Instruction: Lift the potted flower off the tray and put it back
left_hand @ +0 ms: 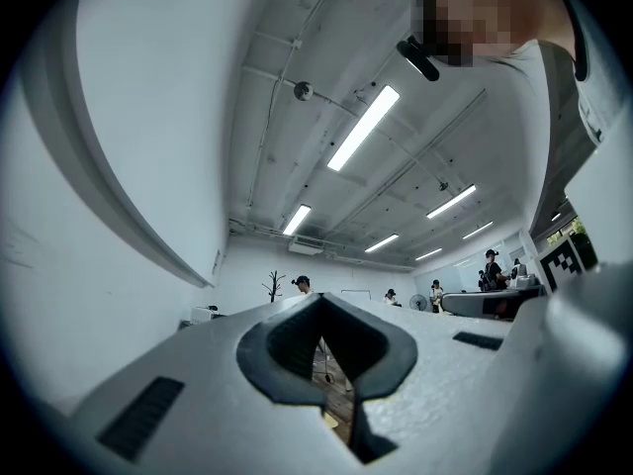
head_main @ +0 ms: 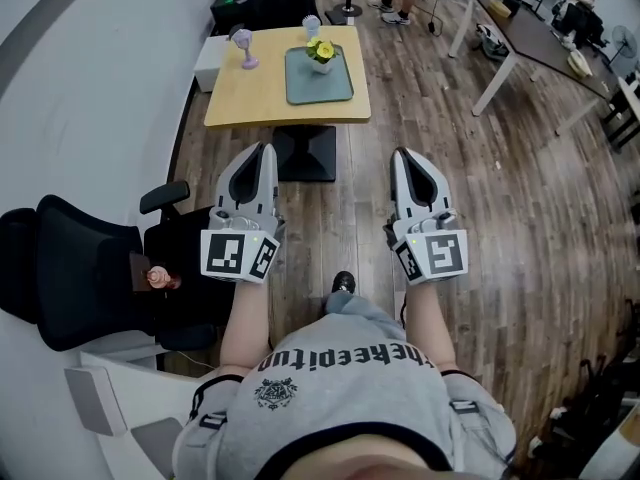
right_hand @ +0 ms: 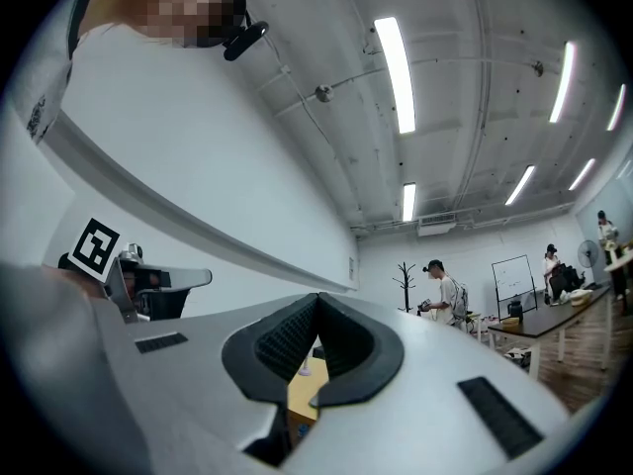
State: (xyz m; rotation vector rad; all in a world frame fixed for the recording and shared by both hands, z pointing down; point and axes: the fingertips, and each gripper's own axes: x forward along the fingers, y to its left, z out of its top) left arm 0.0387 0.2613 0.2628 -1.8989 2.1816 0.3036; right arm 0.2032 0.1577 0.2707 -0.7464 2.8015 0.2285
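The potted flower (head_main: pixel 321 56) stands at the far end of the grey tray (head_main: pixel 335 86) on the far table (head_main: pixel 250 98). Our left gripper (head_main: pixel 264 151) and right gripper (head_main: pixel 402 155) are closed together and empty, so we should open them wide before reaching the pot.

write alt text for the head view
A person seen from above holds a shut, empty tool in each hand, left tool and right tool, pointed at a small wooden table ahead. On it a potted flower stands on a grey tray.
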